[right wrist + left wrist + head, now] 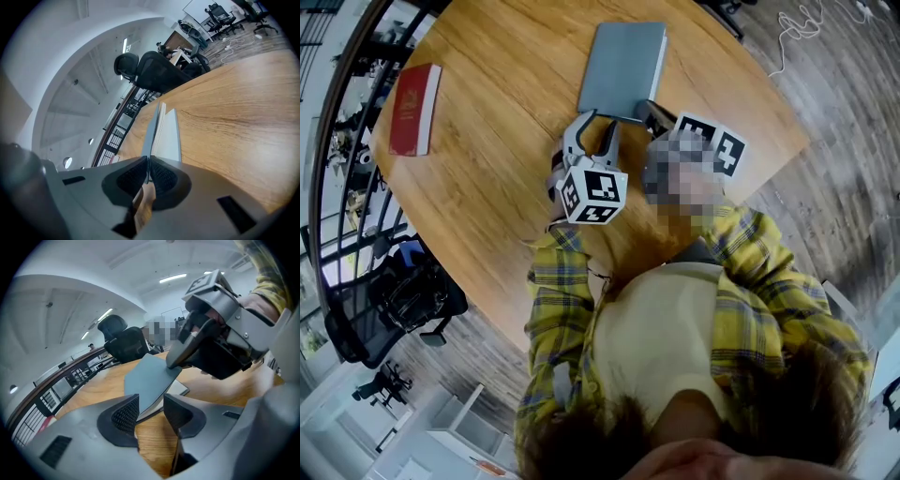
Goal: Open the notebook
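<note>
Pinching the notebook (623,70) cover, right hand-held gripper (148,174) grips tight; left hand-held gripper (150,412) gapes alongside.

Red book (414,108), upper left in head view: cover print too small to read. Notebook (623,70): near edge partly hidden behind right gripper (654,114) and left gripper (598,127).
</note>
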